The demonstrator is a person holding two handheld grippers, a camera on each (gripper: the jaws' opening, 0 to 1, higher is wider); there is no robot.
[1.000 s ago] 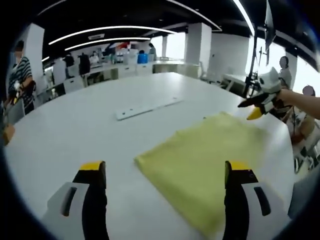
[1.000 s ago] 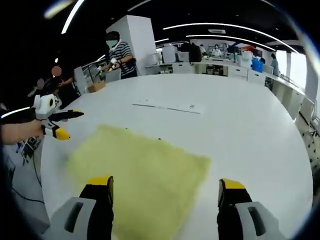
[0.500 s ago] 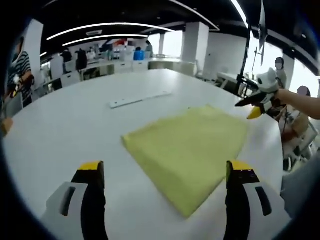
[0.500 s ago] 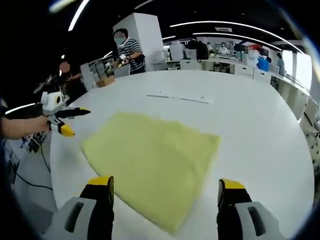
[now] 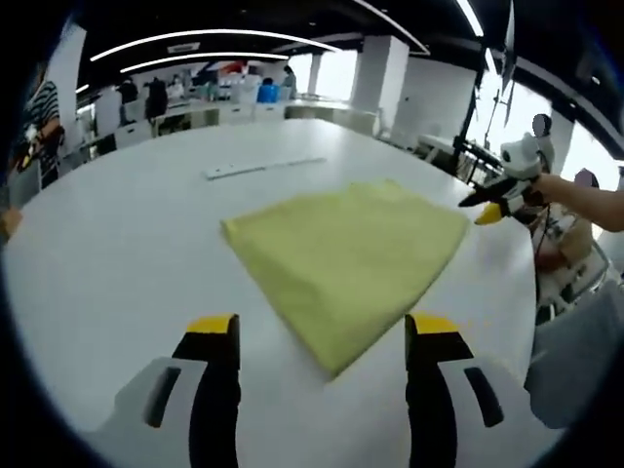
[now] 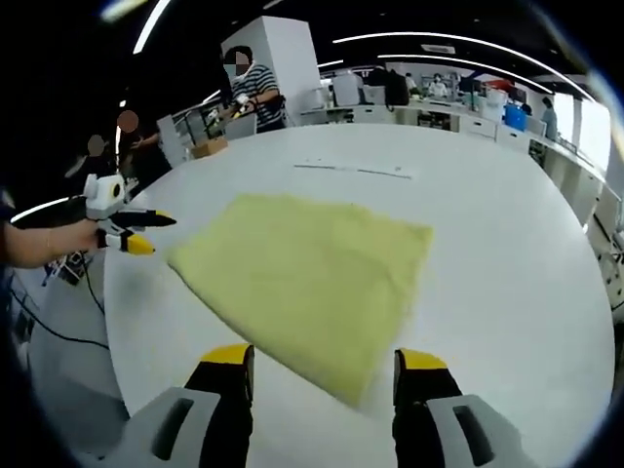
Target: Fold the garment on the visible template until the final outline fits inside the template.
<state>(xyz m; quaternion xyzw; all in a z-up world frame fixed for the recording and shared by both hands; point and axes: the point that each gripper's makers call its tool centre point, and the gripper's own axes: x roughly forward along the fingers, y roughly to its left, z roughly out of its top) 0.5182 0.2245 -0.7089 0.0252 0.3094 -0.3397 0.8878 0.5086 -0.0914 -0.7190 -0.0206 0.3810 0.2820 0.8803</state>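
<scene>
Garment point(image 5: 346, 258): yellow cloth, folded into a flat four-sided shape, lying on the white desk point(image 5: 117, 244); one corner pointing toward the left tongs, far corner reaching near the desk edge beside the right tongs. In the right gripper view point(image 6: 307, 273), flat on the desk point(image 6: 507, 253), one corner pointing toward the right tongs, another close to the desk edge near the left tongs.

Left tongs point(image 5: 324, 336): jaws spread, yellow-tipped, nothing between them; held above the desk just short of the garment's near corner, not touching it. In the right gripper view point(image 6: 136, 234), held in a hand at the desk edge, beside the garment's corner; jaws look parted there, nothing gripped.

Right tongs point(image 6: 325, 369): jaws spread, empty, hovering just short of the garment's near edge. In the left gripper view point(image 5: 492, 202), held in a hand off the desk edge, close to the garment's far corner, apart from the cloth.

Strip point(image 5: 263, 167): long, thin, pale, lying flat on the desk beyond the garment, well apart from it; in the right gripper view point(image 6: 356, 170), a faint line toward the far edge.

Template outline: cannot tell.

Background: people point(image 6: 255, 83) standing beyond the desk's far edge, white pillar point(image 5: 375, 78), further desks.
</scene>
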